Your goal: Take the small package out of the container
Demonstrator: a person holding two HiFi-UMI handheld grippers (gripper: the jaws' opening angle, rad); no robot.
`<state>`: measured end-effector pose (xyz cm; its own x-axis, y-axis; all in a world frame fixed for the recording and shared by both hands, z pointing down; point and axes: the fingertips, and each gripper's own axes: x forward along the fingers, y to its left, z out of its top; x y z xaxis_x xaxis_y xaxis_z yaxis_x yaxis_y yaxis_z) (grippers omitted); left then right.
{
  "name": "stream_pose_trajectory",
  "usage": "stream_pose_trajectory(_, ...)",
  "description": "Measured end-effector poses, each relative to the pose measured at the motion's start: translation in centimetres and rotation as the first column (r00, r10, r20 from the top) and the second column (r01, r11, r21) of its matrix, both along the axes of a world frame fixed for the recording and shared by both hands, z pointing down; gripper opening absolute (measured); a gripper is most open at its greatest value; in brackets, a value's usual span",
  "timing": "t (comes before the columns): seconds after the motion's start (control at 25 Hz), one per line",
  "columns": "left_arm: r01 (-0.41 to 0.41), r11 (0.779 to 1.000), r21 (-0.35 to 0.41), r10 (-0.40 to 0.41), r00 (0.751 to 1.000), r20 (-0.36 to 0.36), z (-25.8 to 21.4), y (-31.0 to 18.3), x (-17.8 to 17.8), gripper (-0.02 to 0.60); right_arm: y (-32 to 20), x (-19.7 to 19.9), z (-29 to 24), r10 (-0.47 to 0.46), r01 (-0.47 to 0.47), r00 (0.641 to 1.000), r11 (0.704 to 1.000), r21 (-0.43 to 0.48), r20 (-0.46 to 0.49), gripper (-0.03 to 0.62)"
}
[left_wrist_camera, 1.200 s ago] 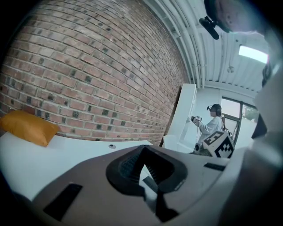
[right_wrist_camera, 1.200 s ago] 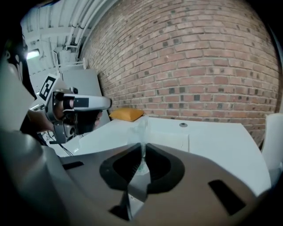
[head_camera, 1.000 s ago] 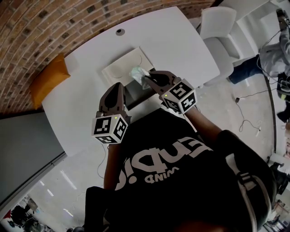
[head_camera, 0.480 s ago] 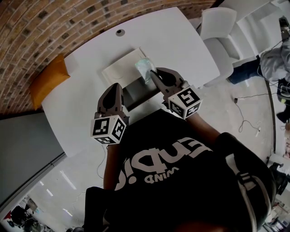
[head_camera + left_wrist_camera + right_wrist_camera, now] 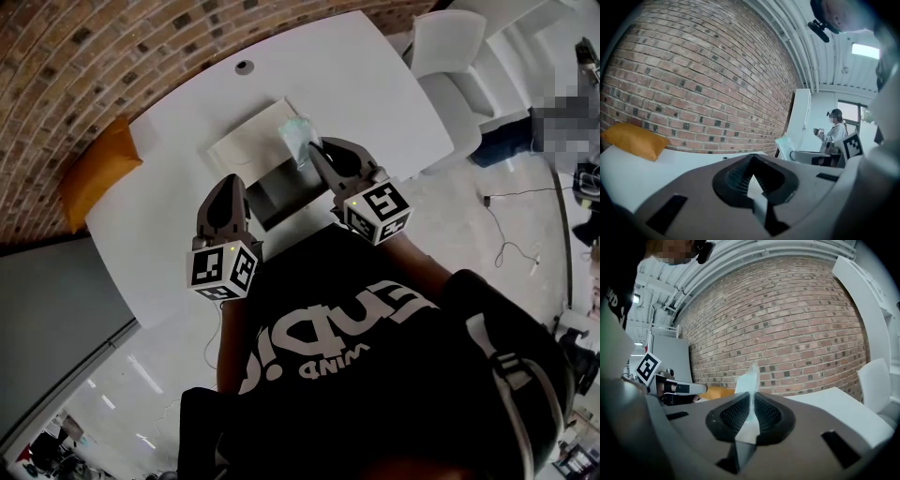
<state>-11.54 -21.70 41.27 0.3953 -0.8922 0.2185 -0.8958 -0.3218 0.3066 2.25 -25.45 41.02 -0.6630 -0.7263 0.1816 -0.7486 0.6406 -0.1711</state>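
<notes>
The small package (image 5: 298,140), a thin, crinkly, pale green translucent pouch, stood edge-up between the ribbed dark pads of your right gripper (image 5: 316,151), which were clamped flat on its lower part. From above it showed just beyond the far right corner of the dark, square-sided container (image 5: 272,186), clear of its opening. Your left gripper (image 5: 228,181) hovered at the container's left, jaws drawn together on nothing. The container sat on a smooth white table (image 5: 366,84), with a soft orange cushion (image 5: 97,171) at the table's left end.

Black shirt (image 5: 375,328): white lettering, upside down, not reliably legible. Just beyond shirt, cubes on left gripper (image 5: 228,179) and right gripper (image 5: 313,146): square patterns, no characters.
</notes>
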Motion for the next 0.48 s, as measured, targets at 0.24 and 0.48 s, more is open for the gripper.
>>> stream_pose_trajectory(0.24,0.008,1.0,0.004,-0.008,1.0,0.0,-0.13,-0.35,-0.35,0.006,-0.36,0.14,0.08,0.005,-0.005,1.0,1.0,0.003,-0.014,0.023)
stream_pose_trajectory(0.48,0.006,1.0,0.006,-0.006,1.0,-0.001,-0.17,-0.49,-0.4,0.006,-0.47,0.09,0.15,0.012,-0.012,1.0,1.0,0.002,-0.018,0.023)
